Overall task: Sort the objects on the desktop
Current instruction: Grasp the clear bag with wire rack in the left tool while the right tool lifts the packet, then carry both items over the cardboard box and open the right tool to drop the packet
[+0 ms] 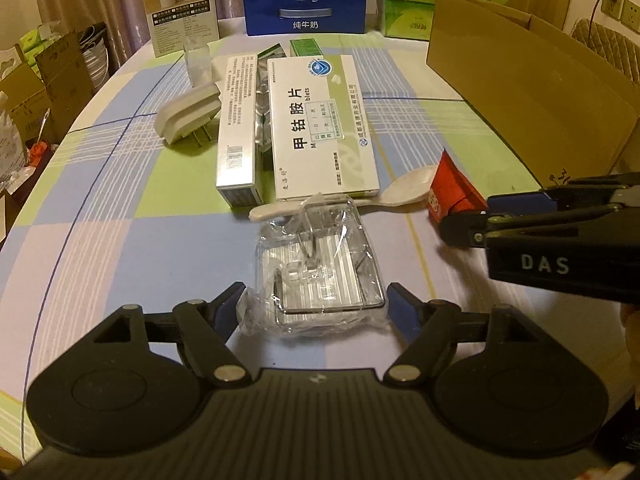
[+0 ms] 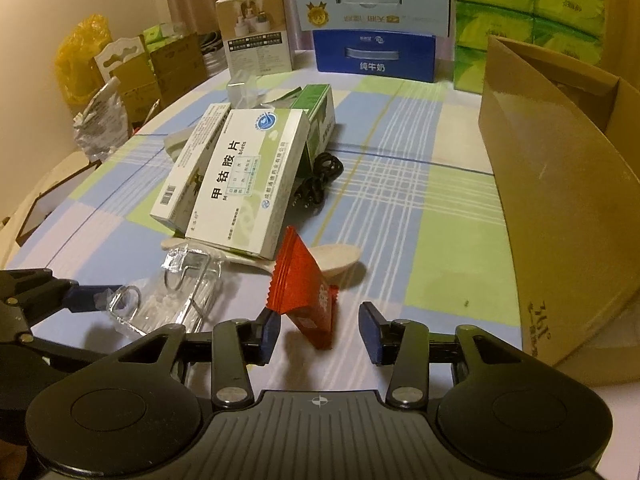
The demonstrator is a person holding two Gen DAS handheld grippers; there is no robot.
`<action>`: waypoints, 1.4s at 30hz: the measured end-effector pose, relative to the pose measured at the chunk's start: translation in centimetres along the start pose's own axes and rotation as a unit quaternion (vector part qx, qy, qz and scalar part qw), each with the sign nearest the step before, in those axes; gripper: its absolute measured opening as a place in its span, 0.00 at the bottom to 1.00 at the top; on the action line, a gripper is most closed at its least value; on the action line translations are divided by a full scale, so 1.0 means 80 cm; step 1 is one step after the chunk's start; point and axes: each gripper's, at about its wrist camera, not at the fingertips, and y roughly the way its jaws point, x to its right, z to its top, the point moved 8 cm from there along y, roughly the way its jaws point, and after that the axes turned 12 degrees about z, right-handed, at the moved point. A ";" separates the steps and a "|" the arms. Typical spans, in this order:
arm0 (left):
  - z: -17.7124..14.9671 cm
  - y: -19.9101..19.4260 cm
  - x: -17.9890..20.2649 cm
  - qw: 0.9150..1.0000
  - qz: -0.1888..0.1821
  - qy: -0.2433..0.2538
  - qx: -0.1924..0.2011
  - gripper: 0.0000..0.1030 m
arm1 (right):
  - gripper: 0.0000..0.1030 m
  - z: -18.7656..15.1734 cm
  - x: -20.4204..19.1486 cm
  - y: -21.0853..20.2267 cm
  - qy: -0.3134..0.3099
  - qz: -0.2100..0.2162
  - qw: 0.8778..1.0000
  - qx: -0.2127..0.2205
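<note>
Both claws gape: the red packet stands loose between the right claw, the wrapped hook sits between the left claw.

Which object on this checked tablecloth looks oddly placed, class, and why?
The red foil sachet stands propped on its edge, tilted, between the right gripper's open jaws, rather than lying flat. Behind it, the white-and-green medicine box lies tilted on the white plastic spoon.
</note>
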 end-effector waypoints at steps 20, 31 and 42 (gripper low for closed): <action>0.004 -0.015 -0.004 1.000 -0.026 -0.013 0.012 0.49 | 0.15 0.007 -0.004 -0.008 0.006 0.017 1.000 0.024; 0.007 -0.024 -0.006 0.999 -0.034 -0.012 0.019 0.47 | 0.15 0.001 -0.008 -0.033 0.024 0.015 0.999 0.041; 0.009 -0.051 -0.007 0.998 -0.041 -0.011 0.037 0.47 | 0.14 0.009 -0.008 -0.058 0.029 0.005 0.997 0.065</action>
